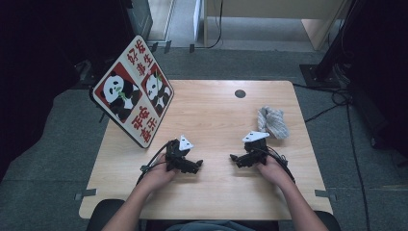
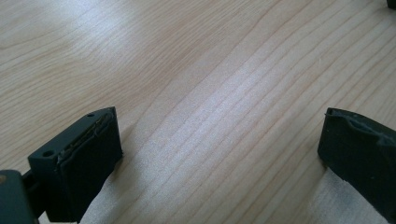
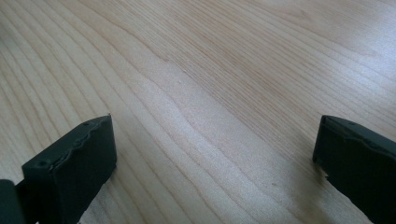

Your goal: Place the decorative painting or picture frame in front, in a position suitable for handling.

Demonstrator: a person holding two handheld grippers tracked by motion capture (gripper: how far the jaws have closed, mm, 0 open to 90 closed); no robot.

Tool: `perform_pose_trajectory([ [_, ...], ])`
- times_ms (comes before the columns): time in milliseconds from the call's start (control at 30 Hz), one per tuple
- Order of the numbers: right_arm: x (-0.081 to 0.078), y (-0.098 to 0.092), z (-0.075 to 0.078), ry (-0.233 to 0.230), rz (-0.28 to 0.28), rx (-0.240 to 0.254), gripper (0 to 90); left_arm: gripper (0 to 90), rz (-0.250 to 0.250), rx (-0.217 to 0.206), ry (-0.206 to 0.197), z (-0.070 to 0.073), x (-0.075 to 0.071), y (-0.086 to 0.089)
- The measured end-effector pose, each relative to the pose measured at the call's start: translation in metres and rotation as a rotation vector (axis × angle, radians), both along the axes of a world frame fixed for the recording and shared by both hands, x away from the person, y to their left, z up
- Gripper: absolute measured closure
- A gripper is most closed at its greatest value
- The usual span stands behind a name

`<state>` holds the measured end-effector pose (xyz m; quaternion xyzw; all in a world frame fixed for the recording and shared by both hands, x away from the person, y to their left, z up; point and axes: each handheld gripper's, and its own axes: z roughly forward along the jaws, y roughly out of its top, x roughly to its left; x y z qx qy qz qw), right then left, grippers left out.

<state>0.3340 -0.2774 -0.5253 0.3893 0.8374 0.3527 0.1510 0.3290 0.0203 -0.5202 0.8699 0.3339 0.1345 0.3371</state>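
2 black handheld tools, left tool (image 1: pixel 198 164) and right tool (image 1: pixel 234 157), rest released on pale wooden desk (image 1: pixel 211 115). Crumpled grey cloth (image 1: pixel 273 122) lies just beyond right tool, untouched. Likely next: reach, centre jaws over cloth.

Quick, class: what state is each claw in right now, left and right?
Left claw: open, holding nothing, bare table between its jaws.
Right claw: open, holding nothing, jaws wide over the table.

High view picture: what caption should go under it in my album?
Two hand-held black grippers, left and right, rest open on a light wooden table near a crumpled grey cloth and a red-and-white panda sign.
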Motion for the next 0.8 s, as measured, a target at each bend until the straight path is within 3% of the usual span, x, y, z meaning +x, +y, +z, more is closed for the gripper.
perform_pose_trajectory([
  [267, 0.0004, -0.0002, 0.0001, 0.002, 0.003, 0.001, 0.0, 0.0, 0.038, -0.006, -0.001, -0.0003, -0.0039, -0.0002],
  [800, 0.0031, 0.0003, 0.0, 0.001, 0.017, 0.003, 0.0, 0.0, 0.044, -0.012, -0.003, -0.0006, -0.0042, -0.0004],
])
